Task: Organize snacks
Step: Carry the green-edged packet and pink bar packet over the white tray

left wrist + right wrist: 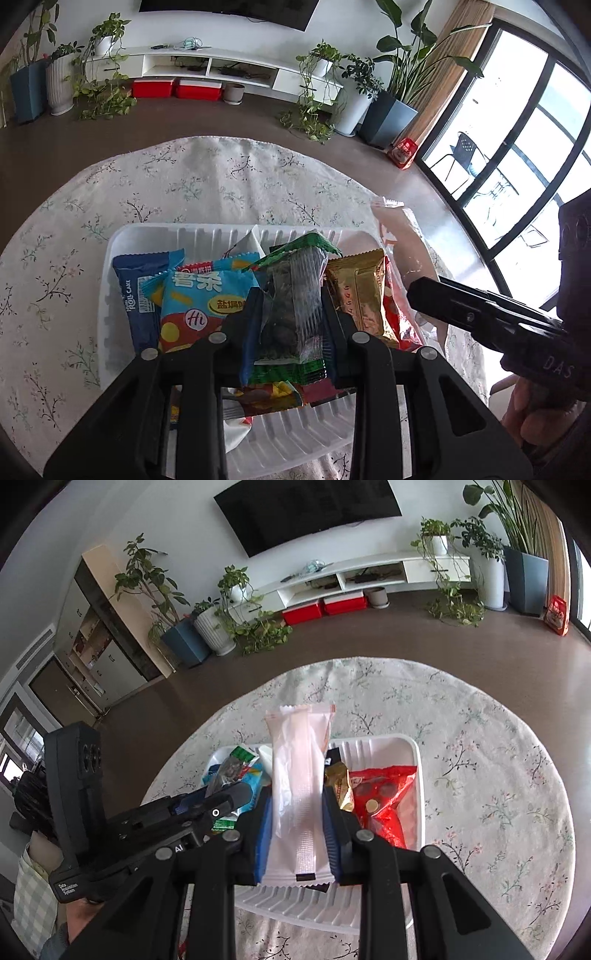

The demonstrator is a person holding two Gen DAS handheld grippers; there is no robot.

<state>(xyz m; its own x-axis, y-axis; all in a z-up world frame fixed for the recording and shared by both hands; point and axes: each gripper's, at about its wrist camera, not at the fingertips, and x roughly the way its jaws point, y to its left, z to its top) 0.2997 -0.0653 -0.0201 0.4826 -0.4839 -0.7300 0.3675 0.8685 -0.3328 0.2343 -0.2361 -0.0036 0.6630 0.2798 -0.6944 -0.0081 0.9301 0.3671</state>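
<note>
My left gripper (290, 295) is shut on a green-edged clear snack packet (291, 291) and holds it above the white ribbed tray (177, 236). The tray holds a blue roll cake pack (135, 291), a light blue chip bag (195, 299), a gold packet (360, 295) and a red packet (397, 314). My right gripper (297, 797) is shut on a pale pink and white packet (299, 771) above the same tray (376, 746), where the gold packet (338, 781) and red packet (384, 794) lie. The left gripper (221, 797) shows at the left in the right wrist view.
The tray sits on a round table with a floral cloth (207, 177). Beyond it are a brown floor, a white TV cabinet (207, 66), potted plants (107, 74) and a large window (517, 147) at the right.
</note>
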